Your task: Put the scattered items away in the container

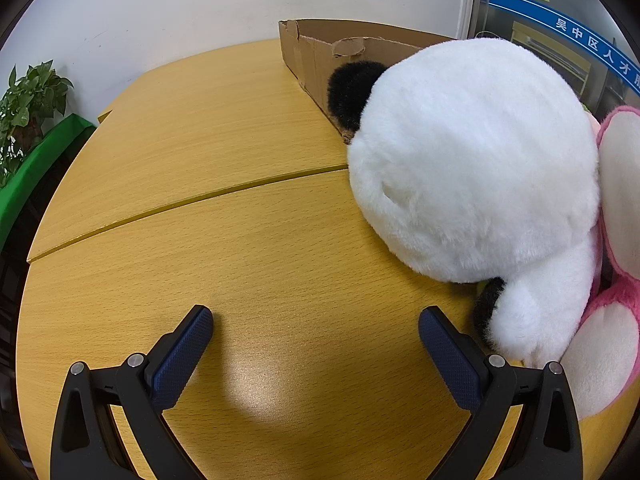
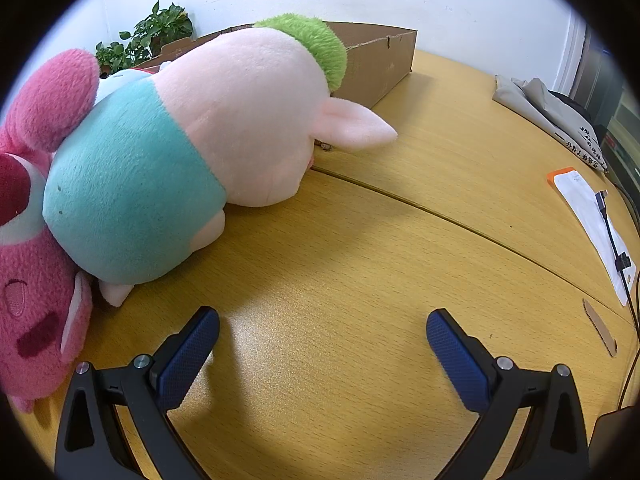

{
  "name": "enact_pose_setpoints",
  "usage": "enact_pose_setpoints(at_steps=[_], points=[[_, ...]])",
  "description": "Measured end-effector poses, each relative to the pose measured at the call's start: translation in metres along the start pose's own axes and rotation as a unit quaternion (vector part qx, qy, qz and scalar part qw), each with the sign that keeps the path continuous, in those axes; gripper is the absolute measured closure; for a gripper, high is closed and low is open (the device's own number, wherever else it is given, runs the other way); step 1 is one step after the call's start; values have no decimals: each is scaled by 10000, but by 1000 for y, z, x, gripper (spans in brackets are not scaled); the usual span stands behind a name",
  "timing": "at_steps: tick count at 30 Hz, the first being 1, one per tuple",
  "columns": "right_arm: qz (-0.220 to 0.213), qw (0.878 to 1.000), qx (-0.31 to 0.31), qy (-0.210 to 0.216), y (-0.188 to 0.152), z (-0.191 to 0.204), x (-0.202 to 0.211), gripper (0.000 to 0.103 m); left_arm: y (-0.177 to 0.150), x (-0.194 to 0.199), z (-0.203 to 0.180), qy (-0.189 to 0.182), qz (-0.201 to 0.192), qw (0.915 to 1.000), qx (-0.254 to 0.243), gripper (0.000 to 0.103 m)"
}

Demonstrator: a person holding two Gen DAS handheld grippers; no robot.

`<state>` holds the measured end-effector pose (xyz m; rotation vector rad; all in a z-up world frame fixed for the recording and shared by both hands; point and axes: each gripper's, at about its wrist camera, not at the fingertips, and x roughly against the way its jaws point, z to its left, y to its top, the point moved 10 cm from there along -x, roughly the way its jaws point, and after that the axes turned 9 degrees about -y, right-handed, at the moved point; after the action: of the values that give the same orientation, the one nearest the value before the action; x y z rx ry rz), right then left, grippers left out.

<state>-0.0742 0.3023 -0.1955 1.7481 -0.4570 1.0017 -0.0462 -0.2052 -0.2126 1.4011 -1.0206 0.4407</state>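
A white and black panda plush (image 1: 476, 160) lies on the wooden table (image 1: 240, 240) at the right, in front of a low cardboard box (image 1: 320, 52). A pink plush (image 1: 616, 280) lies against its right side. My left gripper (image 1: 316, 320) is open and empty, low over the table, left of the panda. In the right wrist view a pink pig plush with a teal shirt and green tuft (image 2: 192, 140) lies before the cardboard box (image 2: 380, 64), with the pink plush (image 2: 36, 260) at its left. My right gripper (image 2: 323, 322) is open and empty, right of the pig.
A potted plant (image 1: 28, 108) and green cloth stand beyond the table's left edge. In the right wrist view a grey folded cloth (image 2: 552, 116), a white sheet with a cable (image 2: 596, 220) and a cardboard scrap (image 2: 600, 328) lie at the right.
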Motion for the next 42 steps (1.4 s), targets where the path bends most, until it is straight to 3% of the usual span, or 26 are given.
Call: enact_pose_setpoints(at_steps=[28, 42], points=[[0, 10000, 0, -1, -1, 0, 0, 0, 0, 1, -1, 0, -4, 10000, 19, 0], [-1, 10000, 0, -1, -1, 0, 0, 0, -22, 18, -7, 517, -130, 9963, 673, 0]])
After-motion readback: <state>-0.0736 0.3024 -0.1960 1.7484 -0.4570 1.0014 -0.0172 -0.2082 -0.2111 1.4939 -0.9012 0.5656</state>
